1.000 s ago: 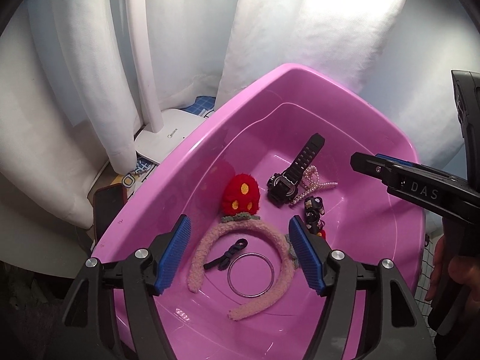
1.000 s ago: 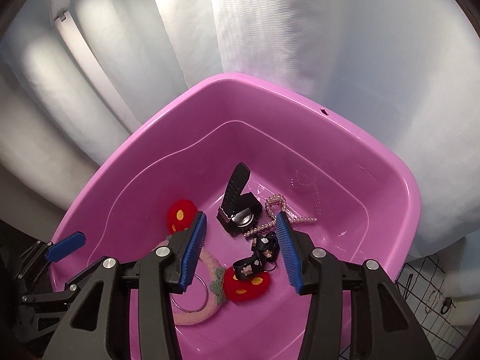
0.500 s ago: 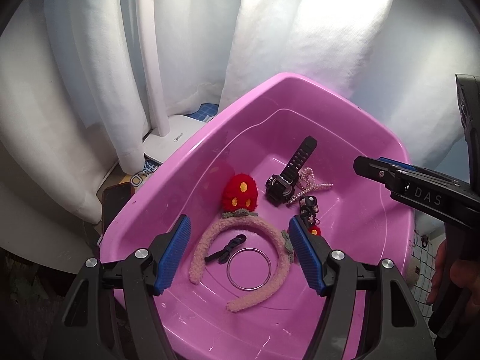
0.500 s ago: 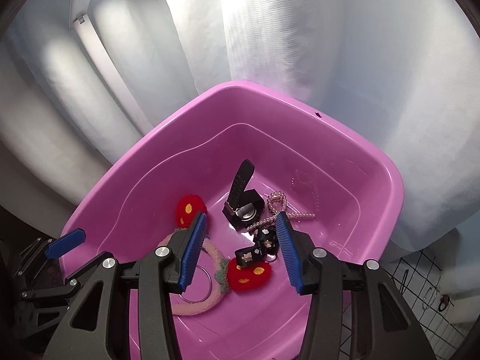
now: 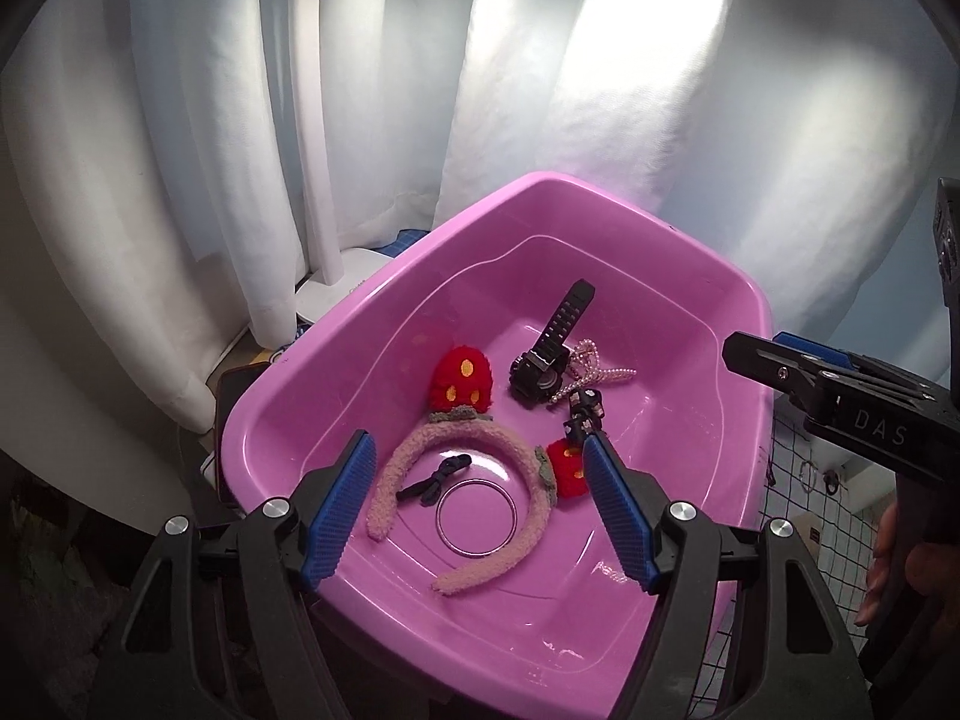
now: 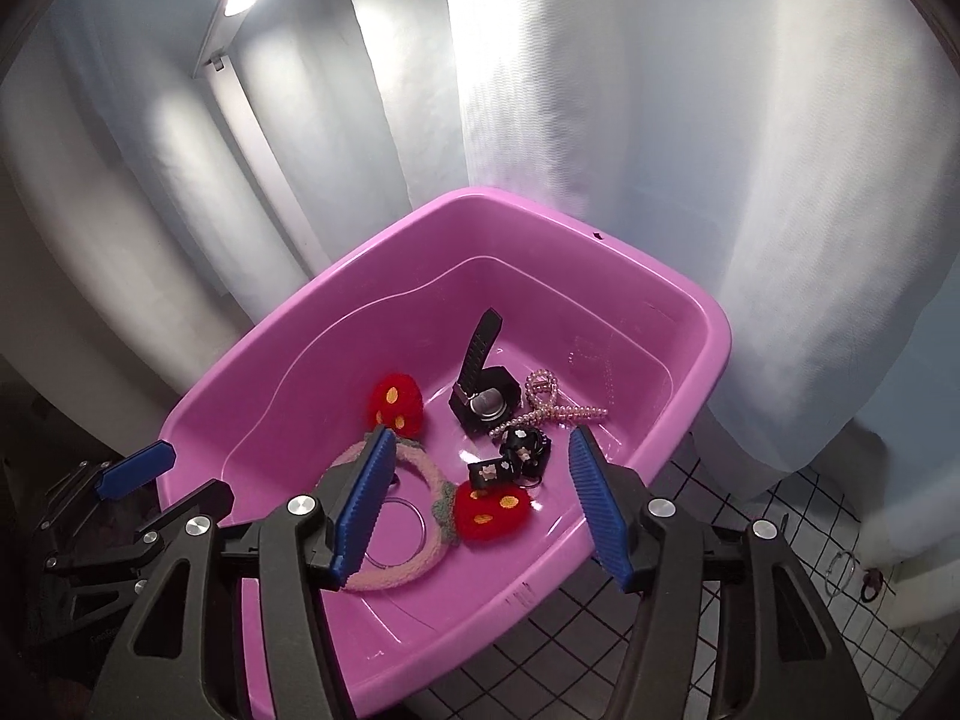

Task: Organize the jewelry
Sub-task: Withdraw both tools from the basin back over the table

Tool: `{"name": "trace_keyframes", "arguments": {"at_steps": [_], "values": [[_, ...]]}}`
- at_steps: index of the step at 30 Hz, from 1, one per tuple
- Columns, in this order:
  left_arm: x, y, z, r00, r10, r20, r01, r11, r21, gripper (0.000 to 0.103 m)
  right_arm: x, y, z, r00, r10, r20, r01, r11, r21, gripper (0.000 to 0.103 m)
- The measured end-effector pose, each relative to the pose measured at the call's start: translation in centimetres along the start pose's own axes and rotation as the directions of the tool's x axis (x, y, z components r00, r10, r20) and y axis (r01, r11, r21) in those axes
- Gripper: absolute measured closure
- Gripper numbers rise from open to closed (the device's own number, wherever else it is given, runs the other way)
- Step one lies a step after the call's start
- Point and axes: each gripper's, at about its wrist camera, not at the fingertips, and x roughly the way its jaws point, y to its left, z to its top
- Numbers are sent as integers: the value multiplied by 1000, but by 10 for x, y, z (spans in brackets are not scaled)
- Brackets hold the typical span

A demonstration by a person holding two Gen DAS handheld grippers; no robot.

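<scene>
A pink plastic tub (image 5: 738, 294) (image 6: 714, 330) holds the jewelry. Inside lie a fuzzy pink headband with red strawberry ears (image 5: 420, 450) (image 6: 432, 474), a black watch (image 5: 540, 369) (image 6: 483, 402), a pink pearl clip (image 5: 591, 360) (image 6: 555, 405), a thin metal bangle (image 5: 477, 516) (image 6: 390, 534), a dark hair tie (image 5: 435, 474) and small black clips (image 5: 585, 405) (image 6: 522, 447). My left gripper (image 5: 480, 501) is open and empty above the tub's near side. My right gripper (image 6: 477, 489) is open and empty above the tub, also seen in the left wrist view (image 5: 840, 384).
White curtains hang behind the tub. A white lamp base (image 5: 342, 288) and its pole stand at the back left. A dark phone-like slab (image 5: 231, 384) lies left of the tub. A black wire grid (image 6: 690, 630) (image 5: 804, 480) lies under and right of the tub.
Both grippers have pulled back and up from the tub, which looks smaller now. Both stay open and empty. The items in the tub have not moved.
</scene>
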Motion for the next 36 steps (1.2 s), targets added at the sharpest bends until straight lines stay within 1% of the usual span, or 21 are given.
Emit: {"name": "trace_keyframes", "arguments": {"at_steps": [5,9,12,17,20,23,25,27,32,33,36], "values": [[-15,-16,-11,1000,-14,16,14,1000,20,33,-30,-17,-24,1000,-10,27,9,999,43,44],[-28,-37,-26,999,-36,21,35,998,53,33,-53,-36,-52,999,-22,45,18,996,88,41],[-36,-55,-42,999,-53,7,53,996,77,33,-72,-53,-80,998,-33,50,26,991,129,41],[-51,-87,-69,996,-89,-1,89,989,121,30,-102,-81,-139,995,-81,51,71,981,178,41],[-56,-108,-88,993,-114,-14,115,983,144,30,-121,-104,-177,994,-102,50,87,969,230,41],[-59,-131,-109,989,-144,-29,147,976,160,26,-138,-127,-218,992,-119,44,102,954,281,41],[-62,-147,-123,988,-149,-34,153,973,173,24,-150,-143,-244,991,-128,41,108,941,322,41],[-63,-160,-135,986,-157,-47,163,970,182,24,-161,-158,-264,989,-141,39,119,928,352,41],[-64,-190,-156,982,-175,-66,185,961,207,22,-184,-190,-303,982,-181,51,145,903,405,41],[-64,-195,-159,982,-175,-70,186,960,210,20,-186,-195,-308,981,-187,52,150,898,414,41],[-60,-210,-163,980,-185,-80,198,955,222,20,-188,-210,-318,979,-197,48,157,886,437,40]]}}
